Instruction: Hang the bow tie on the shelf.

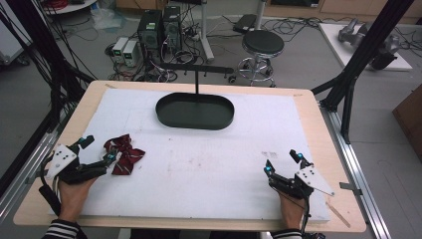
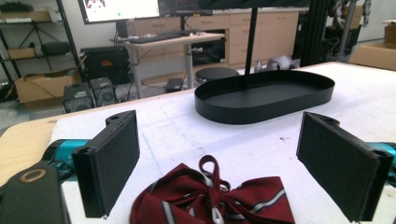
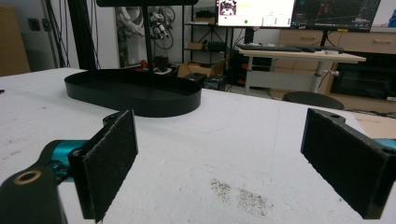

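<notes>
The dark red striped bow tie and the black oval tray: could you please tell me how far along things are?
Nothing looks done: the black oval tray is empty. In hand: the left gripper, jaws open, straddles the dark red striped bow tie lying on the white board. Grasping and any move remain. The right gripper rests open.

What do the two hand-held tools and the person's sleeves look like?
Each tool, left and right, is black with teal joints near the jaws and a grey three-cornered plate with small dark dots on top. The jaw pads are flat, black and rectangular. A black cable trails from the left tool. The sleeves are striped black and white.
</notes>
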